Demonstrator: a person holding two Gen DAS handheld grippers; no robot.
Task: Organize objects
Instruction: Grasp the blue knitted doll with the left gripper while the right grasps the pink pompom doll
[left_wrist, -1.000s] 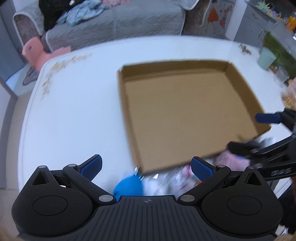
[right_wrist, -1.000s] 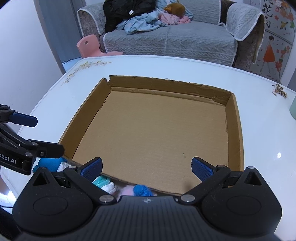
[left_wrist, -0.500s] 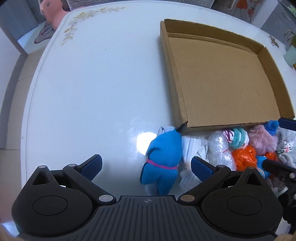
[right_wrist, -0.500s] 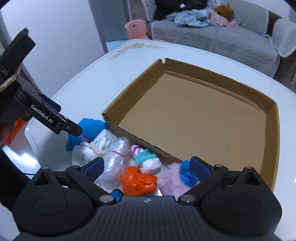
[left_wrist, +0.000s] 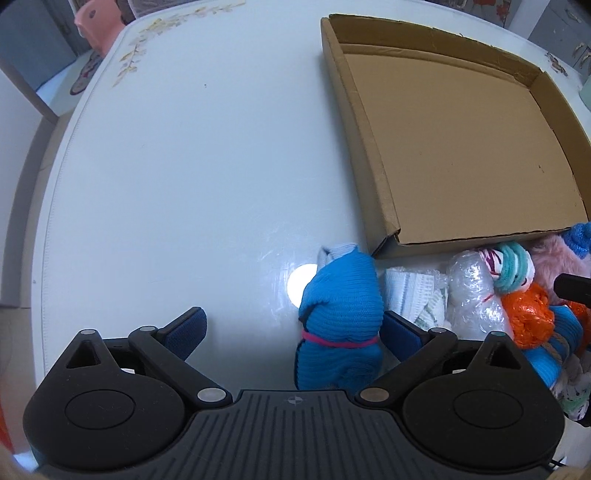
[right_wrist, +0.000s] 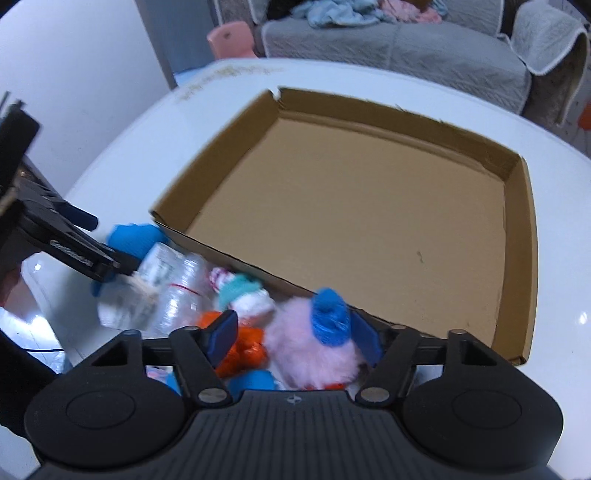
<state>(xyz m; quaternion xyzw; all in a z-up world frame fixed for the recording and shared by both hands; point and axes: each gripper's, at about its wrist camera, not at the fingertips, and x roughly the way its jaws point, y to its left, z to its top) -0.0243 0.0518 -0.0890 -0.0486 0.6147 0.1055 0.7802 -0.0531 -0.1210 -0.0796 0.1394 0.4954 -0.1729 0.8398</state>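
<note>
A shallow empty cardboard tray (left_wrist: 373, 155) (right_wrist: 207, 214) lies on the white table (left_wrist: 184, 166). Along its near wall is a pile of soft things: a blue knitted roll (left_wrist: 340, 310) (right_wrist: 133, 236), a clear plastic bundle (left_wrist: 472, 299) (right_wrist: 173, 295), a teal-and-white roll (left_wrist: 511, 262) (right_wrist: 243, 291), an orange crinkly piece (left_wrist: 528, 314) (right_wrist: 243, 347) and a pink fluffy piece with a blue top (right_wrist: 314, 347). My left gripper (left_wrist: 291, 328) is open, the blue roll just inside its right finger. My right gripper (right_wrist: 295, 332) is partly closed around the pink fluffy piece; contact is unclear.
A grey sofa (right_wrist: 399, 44) with clothes on it stands beyond the table. A pink child's chair (right_wrist: 232, 38) (left_wrist: 99, 22) is at the far left. The table edge curves round at the left (left_wrist: 48, 221). My left gripper also shows at the right wrist view's left edge (right_wrist: 66, 240).
Both grippers dropped toward the pile near the tray's front wall. The right gripper's fingers have narrowed around the pink fluffy piece. The left gripper stays open by the blue roll.
</note>
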